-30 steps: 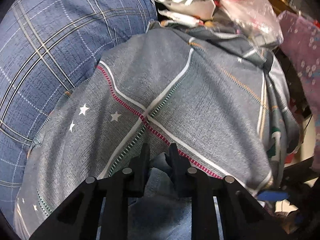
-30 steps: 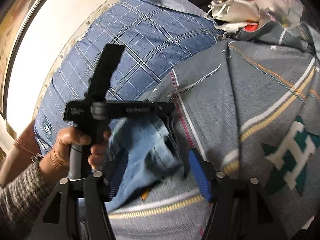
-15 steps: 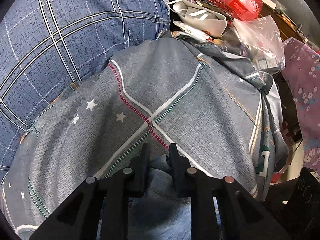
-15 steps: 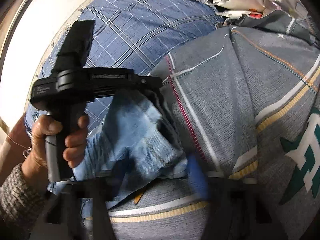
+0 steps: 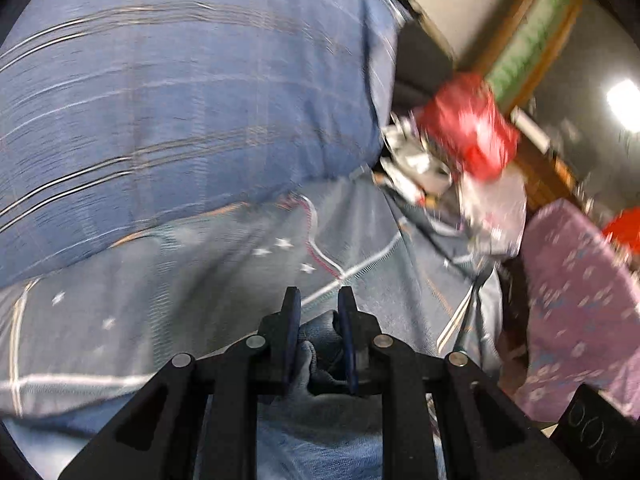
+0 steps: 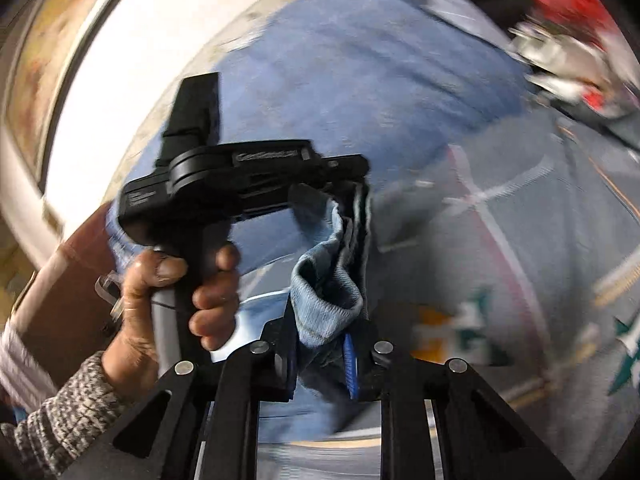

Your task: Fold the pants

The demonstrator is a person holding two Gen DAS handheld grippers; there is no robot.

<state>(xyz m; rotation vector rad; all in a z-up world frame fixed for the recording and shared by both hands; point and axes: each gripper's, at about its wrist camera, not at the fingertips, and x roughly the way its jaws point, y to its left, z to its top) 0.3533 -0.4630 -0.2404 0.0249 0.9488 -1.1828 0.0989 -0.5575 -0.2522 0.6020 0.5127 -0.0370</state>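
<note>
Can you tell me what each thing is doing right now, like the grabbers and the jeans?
left gripper: shut on jeans
right gripper: shut on jeans
jeans: bunched, held up between both grippers
grey quilt: spread out below
blue pillow: lying beyond quilt

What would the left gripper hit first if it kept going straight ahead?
Probably the grey bedspread, just beyond the left gripper, which is shut on the jeans. Blur makes depth unsure.
</note>
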